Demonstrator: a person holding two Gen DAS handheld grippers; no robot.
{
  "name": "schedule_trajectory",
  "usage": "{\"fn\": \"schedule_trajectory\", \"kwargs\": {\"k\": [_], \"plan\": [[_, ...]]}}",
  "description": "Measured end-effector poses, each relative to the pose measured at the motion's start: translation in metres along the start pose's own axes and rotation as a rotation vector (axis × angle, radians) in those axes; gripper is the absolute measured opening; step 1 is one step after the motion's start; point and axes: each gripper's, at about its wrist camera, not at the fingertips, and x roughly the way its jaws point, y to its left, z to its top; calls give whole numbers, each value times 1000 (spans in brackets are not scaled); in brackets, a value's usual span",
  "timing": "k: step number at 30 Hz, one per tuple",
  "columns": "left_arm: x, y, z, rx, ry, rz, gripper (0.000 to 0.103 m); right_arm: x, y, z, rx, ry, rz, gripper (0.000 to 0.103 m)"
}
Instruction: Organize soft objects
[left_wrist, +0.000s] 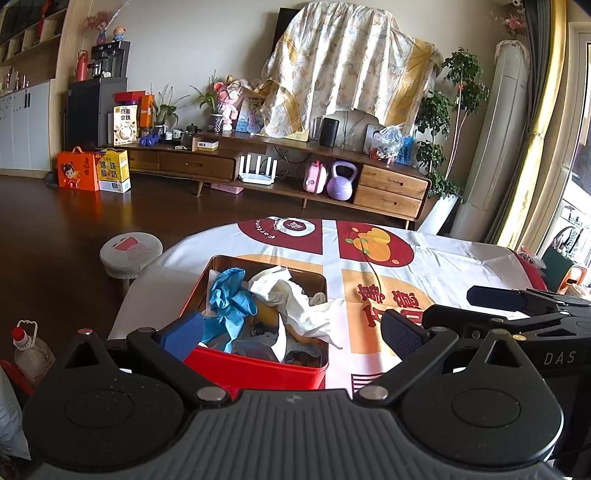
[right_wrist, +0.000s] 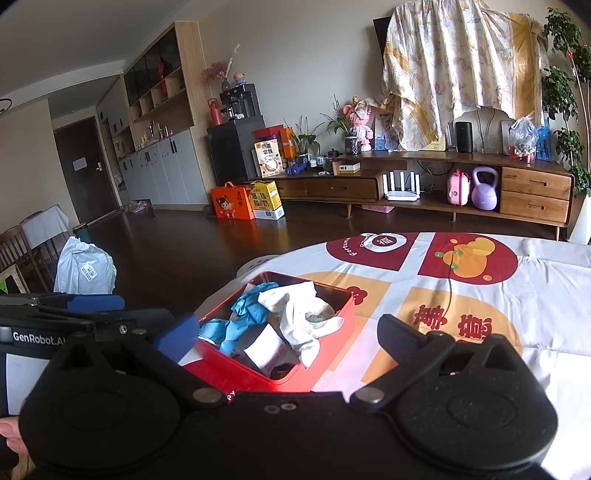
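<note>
red tin (left_wrist: 258, 363) nr table edge (left_wrist: 147, 280), both tongs (left_wrist: 291, 334) wide

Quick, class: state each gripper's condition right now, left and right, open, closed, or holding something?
Left gripper: open, holding nothing, above the red rectangular metal tin of soft items.
Right gripper: open, holding nothing.
</note>
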Motion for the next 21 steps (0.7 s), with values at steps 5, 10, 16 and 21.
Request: {"fn": "schedule_trajectory", "kwargs": {"k": [5,10,16,21], "plan": [[-2,-1,-1,11,-2,7,103,0,2,-5,-1,4,-3,103],[-5,-5,-1,33,-13,44,103,0,2,-7,-3,6,-4,103],[-10,-8,-2,44,-28,72,103,-1,3,-7,-4,7,-4,103],[-14,-8,-4,42,-27,86,103,-3,9,-16,-10,8,8,103]]}}
